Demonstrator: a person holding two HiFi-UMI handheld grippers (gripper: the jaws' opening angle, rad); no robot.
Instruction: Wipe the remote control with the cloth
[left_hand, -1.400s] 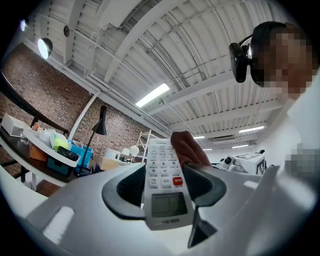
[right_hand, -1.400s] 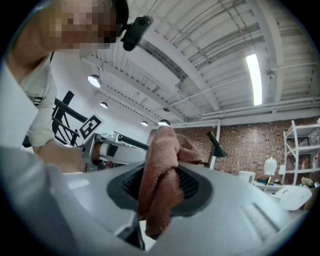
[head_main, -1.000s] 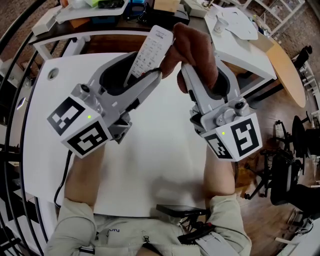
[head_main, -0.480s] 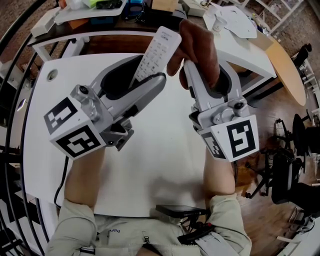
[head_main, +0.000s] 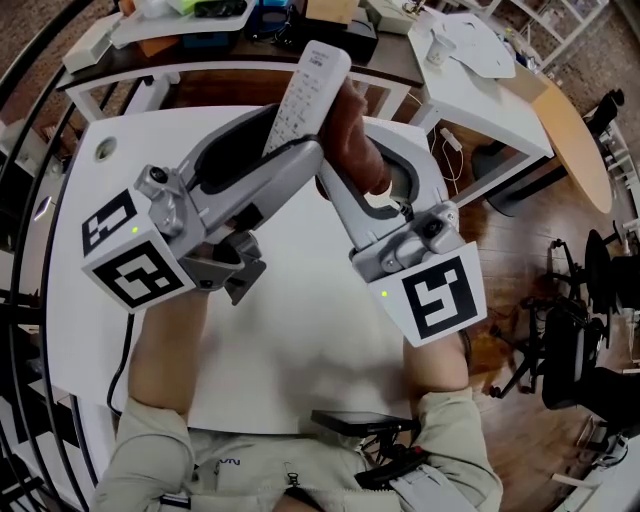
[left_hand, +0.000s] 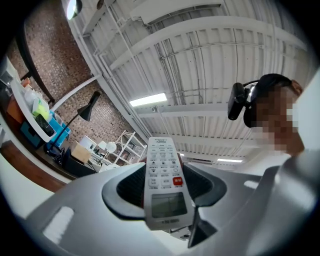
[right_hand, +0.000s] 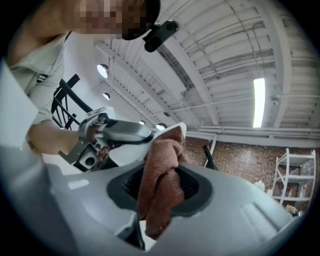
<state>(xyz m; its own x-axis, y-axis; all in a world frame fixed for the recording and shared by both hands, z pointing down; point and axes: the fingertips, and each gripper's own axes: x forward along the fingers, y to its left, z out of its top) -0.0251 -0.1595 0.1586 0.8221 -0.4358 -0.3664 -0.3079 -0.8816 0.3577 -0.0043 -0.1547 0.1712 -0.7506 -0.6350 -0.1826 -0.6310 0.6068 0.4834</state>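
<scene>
Upper centre: the left gripper (head_main: 287, 150) clamps the remote control (head_main: 312, 80) upright, leaving its length free for the brown cloth (head_main: 352, 135) pinched in the right gripper (head_main: 350, 188).

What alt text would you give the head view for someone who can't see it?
Two hand-held grippers are close together above a white table: the left gripper grips a white remote control that sticks out beyond its jaws, and the right gripper holds a reddish-brown cloth against the remote's side.
</scene>
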